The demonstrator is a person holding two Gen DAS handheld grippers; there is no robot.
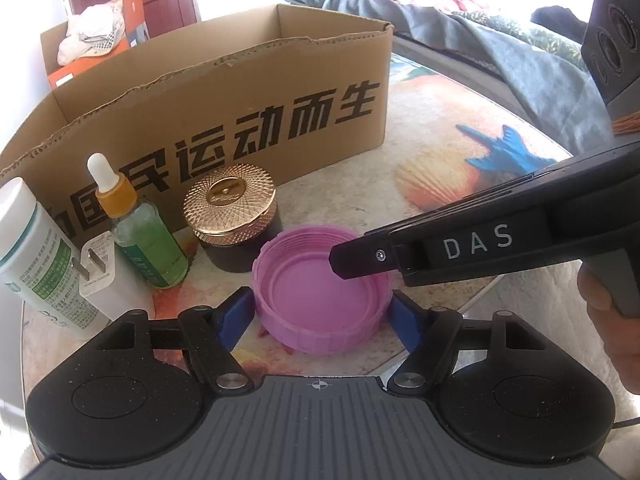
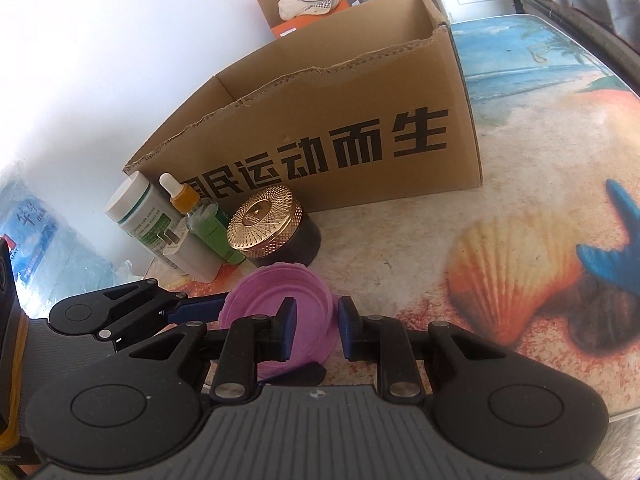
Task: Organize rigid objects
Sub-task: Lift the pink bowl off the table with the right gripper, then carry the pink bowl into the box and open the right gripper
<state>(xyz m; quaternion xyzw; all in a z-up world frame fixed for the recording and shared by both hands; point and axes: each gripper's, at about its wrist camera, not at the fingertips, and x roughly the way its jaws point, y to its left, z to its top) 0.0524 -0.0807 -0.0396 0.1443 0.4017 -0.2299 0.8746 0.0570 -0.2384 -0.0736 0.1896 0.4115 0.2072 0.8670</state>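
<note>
I am holding the lid [image 1: 324,288] between the left gripper [image 1: 322,312] jaws; the right gripper [image 2: 316,330] jaws are standing apart, astride its rim.

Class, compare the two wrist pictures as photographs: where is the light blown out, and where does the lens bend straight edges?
Left wrist view: the window area at top right is overexposed, washing out the bedding; the cardboard box rim bows in a curve. Right wrist view: the white wall at upper left glares without detail, the box's top edge arcs, and the tablecloth edge curves strongly. The corners of both views are darkened by the fisheye surround.
</note>
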